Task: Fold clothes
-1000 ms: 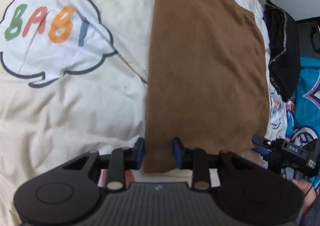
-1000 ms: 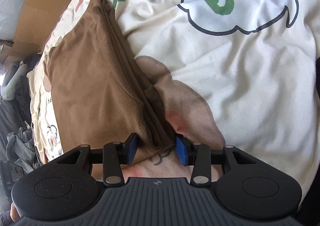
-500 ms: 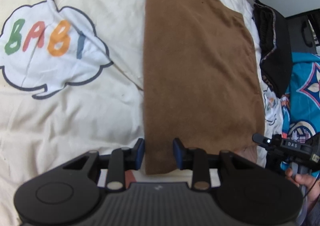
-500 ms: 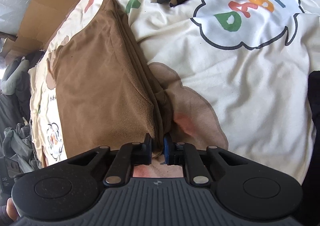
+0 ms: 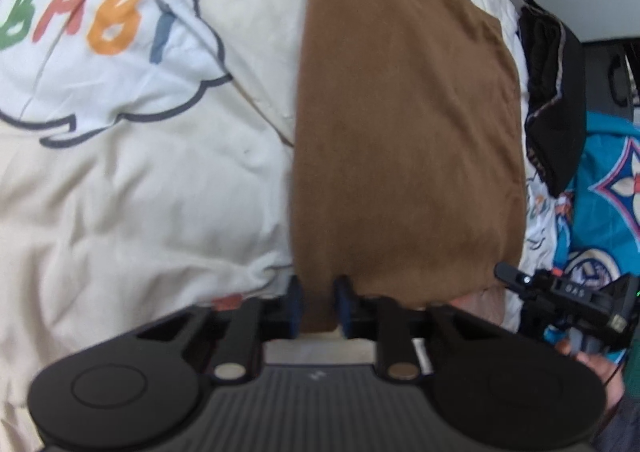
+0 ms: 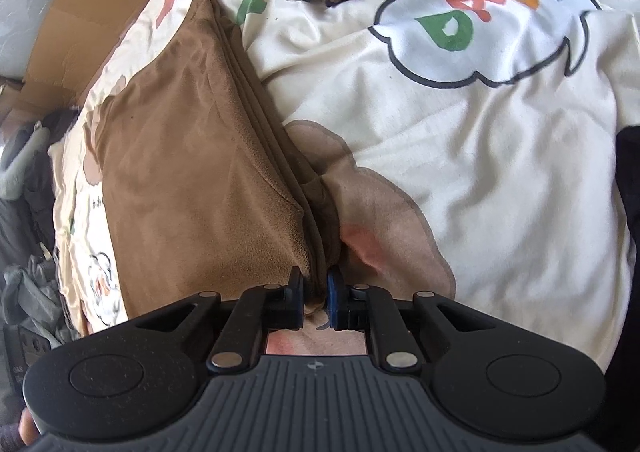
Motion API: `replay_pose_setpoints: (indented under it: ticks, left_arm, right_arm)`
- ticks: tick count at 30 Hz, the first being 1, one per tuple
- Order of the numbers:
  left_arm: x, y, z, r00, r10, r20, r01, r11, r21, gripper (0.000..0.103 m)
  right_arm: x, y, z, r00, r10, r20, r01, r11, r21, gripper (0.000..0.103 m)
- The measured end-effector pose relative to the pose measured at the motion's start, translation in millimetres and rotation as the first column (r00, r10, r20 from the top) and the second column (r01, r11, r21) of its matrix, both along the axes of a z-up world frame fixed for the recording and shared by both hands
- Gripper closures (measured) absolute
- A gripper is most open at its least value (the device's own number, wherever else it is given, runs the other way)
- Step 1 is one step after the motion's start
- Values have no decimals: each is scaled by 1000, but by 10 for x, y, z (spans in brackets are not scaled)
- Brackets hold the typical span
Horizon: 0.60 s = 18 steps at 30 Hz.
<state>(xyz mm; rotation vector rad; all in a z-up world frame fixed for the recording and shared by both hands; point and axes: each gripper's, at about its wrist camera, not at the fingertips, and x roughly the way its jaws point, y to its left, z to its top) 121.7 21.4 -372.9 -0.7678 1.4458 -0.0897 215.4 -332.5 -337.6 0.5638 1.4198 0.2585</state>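
Folded brown garment lying on cream printed bedding, both grippers clamping its near edge.

Brown garment (image 5: 404, 124) is sitting at centre; left gripper (image 5: 318, 306), jaws having just closed, is pinching its 6 o'clock corner. Right gripper (image 6: 315, 298) is gripping the stacked layers (image 6: 200, 172). Cream bedding (image 5: 140, 192) is spreading toward 9 o'clock; black clothing (image 5: 556, 108) is lying at 3 o'clock.

You see bright daylight, soft shadows; left view motion-blurred throughout, right view sharp; both 2 fisheye views bend at edges, corners dark.
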Motion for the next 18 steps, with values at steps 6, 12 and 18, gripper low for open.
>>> replay_pose_setpoints:
  ticks: [6,12,18]
  left_arm:
    - [118,-122,264,996,-89,-17,90,992,87,97]
    - [200,-59,555,994,-109,-23,111,985,136,97]
    - [252,64,765,990,-132,-42,137,970,202,97]
  right_arm:
    - [-69,43,110,999,-43,-24,43,999,4,94]
    - [-133,113,293,999,-44,-32,44,999,6,94]
    - [-363,225,398,996,-66,-62,68,997,34,94]
